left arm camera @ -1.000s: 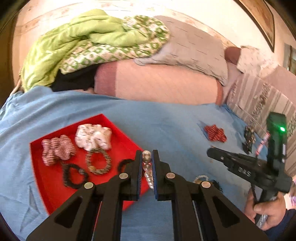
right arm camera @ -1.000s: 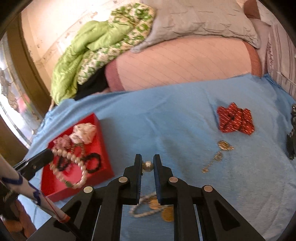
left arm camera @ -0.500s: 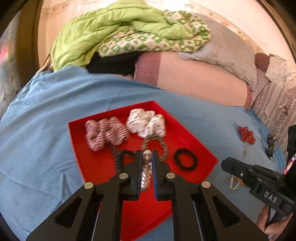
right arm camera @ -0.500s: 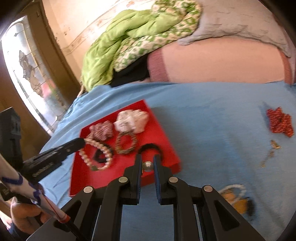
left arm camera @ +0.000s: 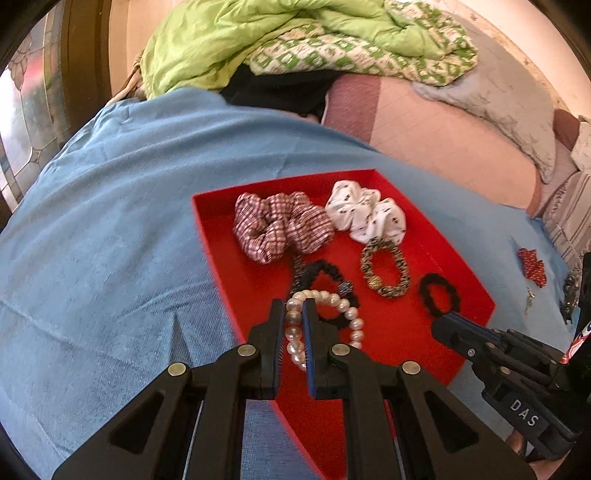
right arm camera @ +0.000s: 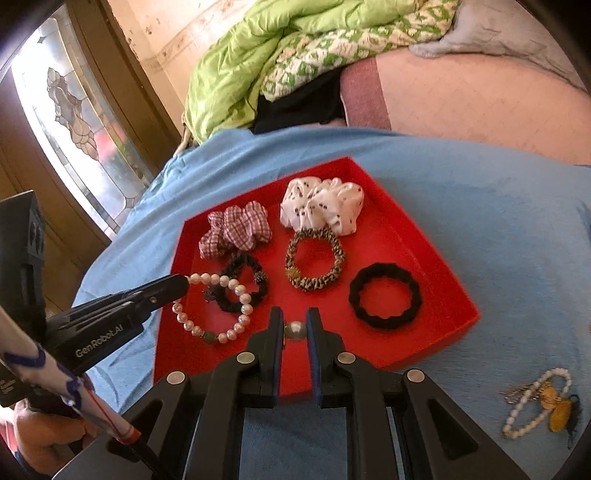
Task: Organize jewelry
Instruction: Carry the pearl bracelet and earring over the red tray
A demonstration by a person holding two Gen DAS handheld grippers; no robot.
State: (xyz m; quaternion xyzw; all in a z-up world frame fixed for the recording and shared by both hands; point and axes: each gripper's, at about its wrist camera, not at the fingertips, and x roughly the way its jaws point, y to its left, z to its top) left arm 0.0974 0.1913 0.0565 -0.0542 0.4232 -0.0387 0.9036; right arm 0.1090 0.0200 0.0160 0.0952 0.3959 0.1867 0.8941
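A red tray (left arm camera: 207, 236) (right arm camera: 436, 258) lies on the blue sheet and holds a plaid scrunchie (left arm camera: 280, 227), a white scrunchie (left arm camera: 365, 214), a leopard hair tie (right arm camera: 314, 258), a black sparkly hair tie (right arm camera: 242, 282) and a plain black hair tie (right arm camera: 384, 295). My left gripper (left arm camera: 293, 314) (right arm camera: 181, 286) is shut on a pearl bracelet (left arm camera: 295, 332) (right arm camera: 218, 314) that hangs over the tray's near left part. My right gripper (right arm camera: 295, 325) (left arm camera: 443, 325) is shut on a small round silver bead (right arm camera: 295, 329) above the tray's front edge.
A white bead bracelet with yellow pieces (right arm camera: 539, 402) lies on the sheet at the right. A red scrunchie (left arm camera: 532, 266) and small dark jewelry (left arm camera: 570, 291) lie further right. A green quilt (left arm camera: 295, 33) and pillows (left arm camera: 498, 92) sit behind. A stained-glass door (right arm camera: 74, 110) stands left.
Both grippers have moved left from the loose jewelry to above the red tray, each carrying its piece. The pearl bracelet now hangs low over the tray floor.
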